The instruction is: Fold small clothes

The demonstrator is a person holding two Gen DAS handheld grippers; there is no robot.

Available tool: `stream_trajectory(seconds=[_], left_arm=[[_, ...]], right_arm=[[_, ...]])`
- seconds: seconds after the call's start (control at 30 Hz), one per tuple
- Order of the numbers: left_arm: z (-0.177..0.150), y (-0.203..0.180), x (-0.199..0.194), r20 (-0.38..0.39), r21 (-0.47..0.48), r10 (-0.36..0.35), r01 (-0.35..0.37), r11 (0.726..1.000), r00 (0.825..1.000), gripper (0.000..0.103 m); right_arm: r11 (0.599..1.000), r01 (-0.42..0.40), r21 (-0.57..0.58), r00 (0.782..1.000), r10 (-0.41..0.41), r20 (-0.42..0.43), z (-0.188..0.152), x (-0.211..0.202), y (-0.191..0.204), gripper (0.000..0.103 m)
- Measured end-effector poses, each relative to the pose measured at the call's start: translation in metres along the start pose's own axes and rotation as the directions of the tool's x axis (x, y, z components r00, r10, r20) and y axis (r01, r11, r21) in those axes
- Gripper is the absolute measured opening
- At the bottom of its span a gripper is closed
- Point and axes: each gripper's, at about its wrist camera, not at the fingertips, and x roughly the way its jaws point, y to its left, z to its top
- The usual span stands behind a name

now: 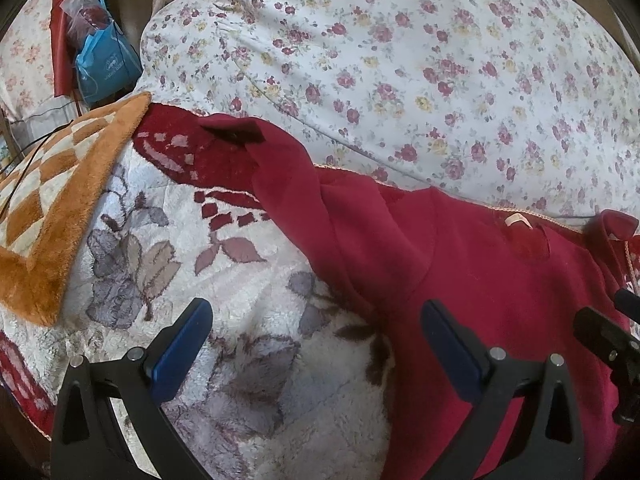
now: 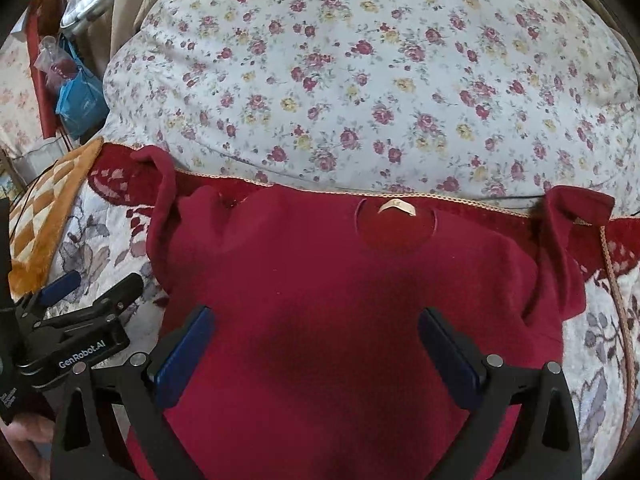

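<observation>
A small dark red long-sleeved top (image 2: 320, 280) lies flat on a fleecy blanket, neck label (image 2: 396, 207) toward the far side. Its sleeves stretch out left (image 2: 160, 188) and right (image 2: 568, 216). My right gripper (image 2: 316, 344) hovers open over the top's chest, nothing between its blue pads (image 2: 188, 352). In the left wrist view the top (image 1: 460, 280) fills the right half, its left sleeve (image 1: 280, 168) running up-left. My left gripper (image 1: 316, 340) is open over the top's left edge, one pad above the blanket, one above the red fabric. It also shows at the left of the right wrist view.
The white and red leaf-patterned blanket (image 1: 224, 320) covers the bed. A big floral duvet (image 2: 360, 80) rises behind the top. An orange checked fleece (image 1: 52, 216) lies left. A blue bag (image 1: 104, 68) and clutter sit in the far left corner.
</observation>
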Motion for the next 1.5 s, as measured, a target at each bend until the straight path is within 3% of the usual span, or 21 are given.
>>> stream_trajectory(seconds=[0.83,1.5], left_arm=[[0.002,-0.013,0.006,-0.003,0.025,-0.034,0.034,0.999,0.999,0.103],[0.001,-0.010,0.018,-0.028,0.017,-0.023,0.024,1.000,0.999,0.103]], right_arm=[[0.996,0.077,0.049,0.996,-0.075,-0.045,-0.004,0.021,-0.018,0.103],[0.998,0.061,0.031,0.995,-0.059,-0.078,-0.009,0.041,-0.006,0.103]])
